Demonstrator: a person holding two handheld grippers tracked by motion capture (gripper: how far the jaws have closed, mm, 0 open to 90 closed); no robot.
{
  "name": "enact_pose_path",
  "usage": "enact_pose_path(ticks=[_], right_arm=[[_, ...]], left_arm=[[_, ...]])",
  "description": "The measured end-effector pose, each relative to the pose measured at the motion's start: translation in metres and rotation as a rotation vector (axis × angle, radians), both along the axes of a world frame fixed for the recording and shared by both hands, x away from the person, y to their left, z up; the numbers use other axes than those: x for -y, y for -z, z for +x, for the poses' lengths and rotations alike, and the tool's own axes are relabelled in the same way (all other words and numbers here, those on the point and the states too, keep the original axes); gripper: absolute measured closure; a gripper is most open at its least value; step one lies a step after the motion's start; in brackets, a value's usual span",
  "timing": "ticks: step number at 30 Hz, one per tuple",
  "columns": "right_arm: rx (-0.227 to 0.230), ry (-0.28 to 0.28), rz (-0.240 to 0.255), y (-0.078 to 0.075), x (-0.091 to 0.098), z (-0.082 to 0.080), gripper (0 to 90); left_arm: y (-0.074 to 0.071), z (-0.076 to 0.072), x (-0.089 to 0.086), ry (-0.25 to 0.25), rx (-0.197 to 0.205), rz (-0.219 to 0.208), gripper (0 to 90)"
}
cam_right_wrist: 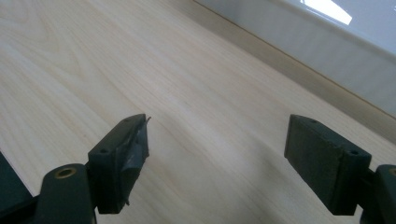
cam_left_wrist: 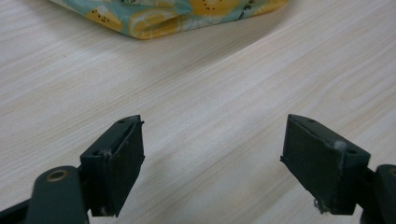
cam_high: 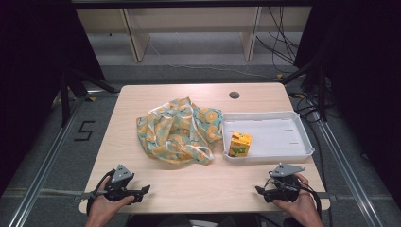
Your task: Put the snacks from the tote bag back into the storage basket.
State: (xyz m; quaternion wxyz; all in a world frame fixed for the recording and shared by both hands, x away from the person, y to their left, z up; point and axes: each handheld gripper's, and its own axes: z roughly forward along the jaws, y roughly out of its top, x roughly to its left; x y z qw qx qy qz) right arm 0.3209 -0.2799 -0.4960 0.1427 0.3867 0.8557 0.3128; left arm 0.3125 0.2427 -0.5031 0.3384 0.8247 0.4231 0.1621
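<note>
I hold the left gripper [cam_high: 144,190] and right gripper [cam_high: 259,190] at the table's [cam_high: 198,182] near edge, jaws wide apart and empty, with the patterned bag [cam_high: 177,130] mid-table beside the juice carton [cam_high: 240,144] in the white tray [cam_high: 283,118].

Both handheld units are black: left gripper [cam_high: 143,191] and right gripper [cam_high: 259,190] each carry a grey three-cornered top plate and a black trailing cable. Flat rectangular jaw pads [cam_left_wrist: 115,164], worn edges, small screw holes, brass rivet at the base. Forearms bare, no sleeves.
</note>
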Motion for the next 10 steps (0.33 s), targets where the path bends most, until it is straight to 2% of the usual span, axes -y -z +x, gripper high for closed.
enact_pose_path(ticks=[2,8,9,10], right_arm=[[0.005,0.009,0.011,0.0013,0.0009,0.0009,22.8],[-0.011,0.012,0.006,0.0019,0.0010,0.0009,22.8],[-0.010,0.007,0.006,0.0021,0.0018,0.0014,22.8],[-0.008,0.010,0.008,0.0022,0.0020,0.0016,22.8]], left_arm=[[0.0022,-0.0006,0.0029,-0.033,0.007,-0.039,20.2],[0.0022,-0.0005,0.0022,-0.029,0.009,-0.038,20.2],[0.0009,-0.0002,0.0001,-0.009,0.001,-0.014,20.2],[0.0013,0.0003,-0.0003,-0.004,0.008,-0.014,20.2]])
